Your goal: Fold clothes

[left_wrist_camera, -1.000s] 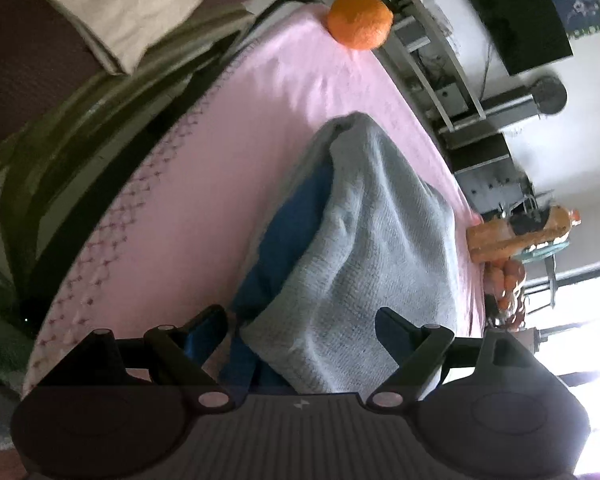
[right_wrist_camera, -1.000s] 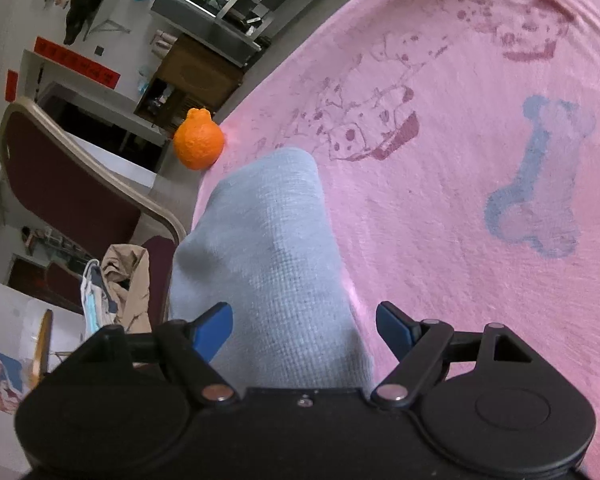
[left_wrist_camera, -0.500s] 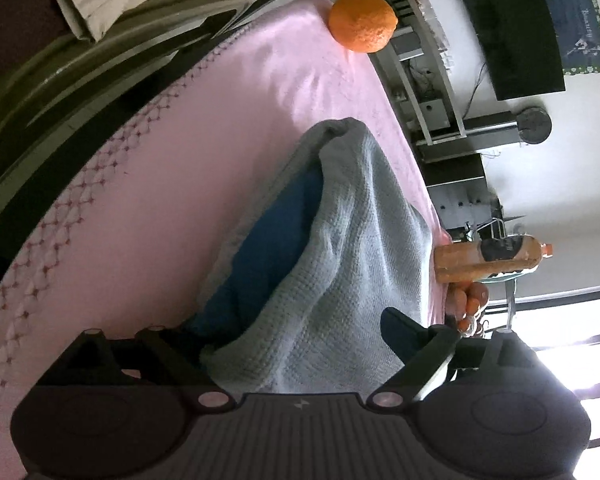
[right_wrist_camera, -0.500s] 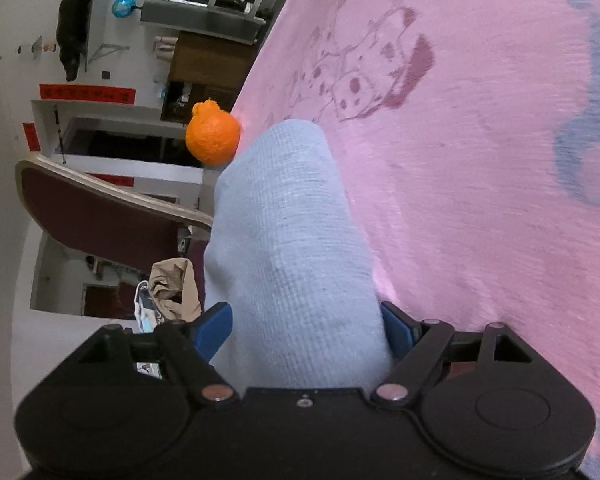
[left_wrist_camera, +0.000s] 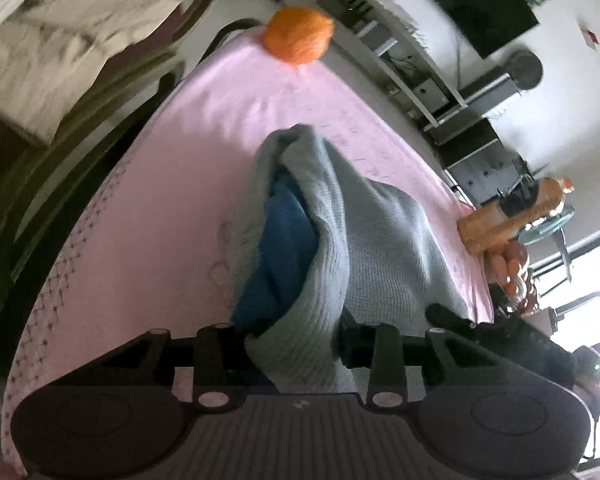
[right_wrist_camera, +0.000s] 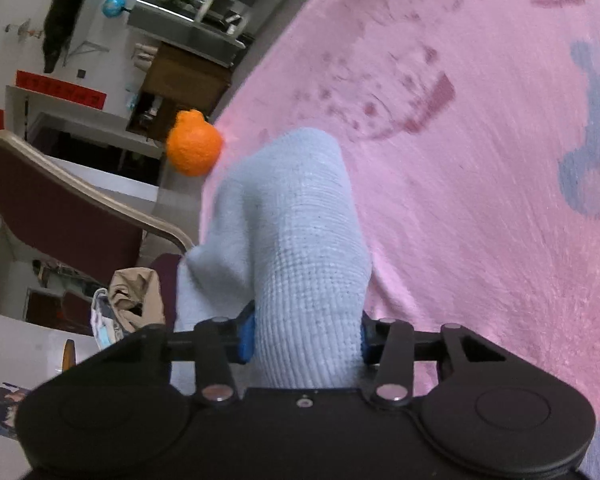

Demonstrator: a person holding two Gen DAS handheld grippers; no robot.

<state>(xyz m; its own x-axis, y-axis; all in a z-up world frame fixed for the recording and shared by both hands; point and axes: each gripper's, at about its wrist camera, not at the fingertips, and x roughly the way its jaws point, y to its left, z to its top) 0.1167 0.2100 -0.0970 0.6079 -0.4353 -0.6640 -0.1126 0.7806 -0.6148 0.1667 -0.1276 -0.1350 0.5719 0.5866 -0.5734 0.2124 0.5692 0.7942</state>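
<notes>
While both claws sit low at the near edge of the cloth: each has a bunch of knit fabric between its pads.
Left gripper [left_wrist_camera: 296, 346]: its jaws have just been closing and now pinch a gathered fold of the grey knit garment [left_wrist_camera: 380, 240]; the fabric fills the gap from pad to pad.
Right gripper [right_wrist_camera: 306, 338]: its jaws have also just been closing and now clamp the same pale grey knit [right_wrist_camera: 288, 220], with the blue pads [right_wrist_camera: 247, 338] pressed into either side of the bunch.
Garment, place: it lies on the pink blanket [left_wrist_camera: 180, 200] and rises from it as a ridge toward each claw.
Garment, look: a coarse grey waffle knit outside, with a dark blue lining [left_wrist_camera: 284, 248] showing in the open fold on the left wrist view.
Blanket: pink, printed with spotted dog figures and a blue bone shape [right_wrist_camera: 592, 136], with a zigzag stitched border along its edge.
Orange fruit [left_wrist_camera: 298, 34]: it sits on the far edge of the blanket, apart from the garment.
Bottle [left_wrist_camera: 512, 216]: an orange drink bottle lies at the blanket's right edge in the left wrist view, near some small orange fruits.
Chair [right_wrist_camera: 60, 200]: maroon padding in a pale frame, beside the blanket, with beige cloth [right_wrist_camera: 134, 292] bundled on its seat.
Blur: the left wrist view is smeared at its upper left.
</notes>
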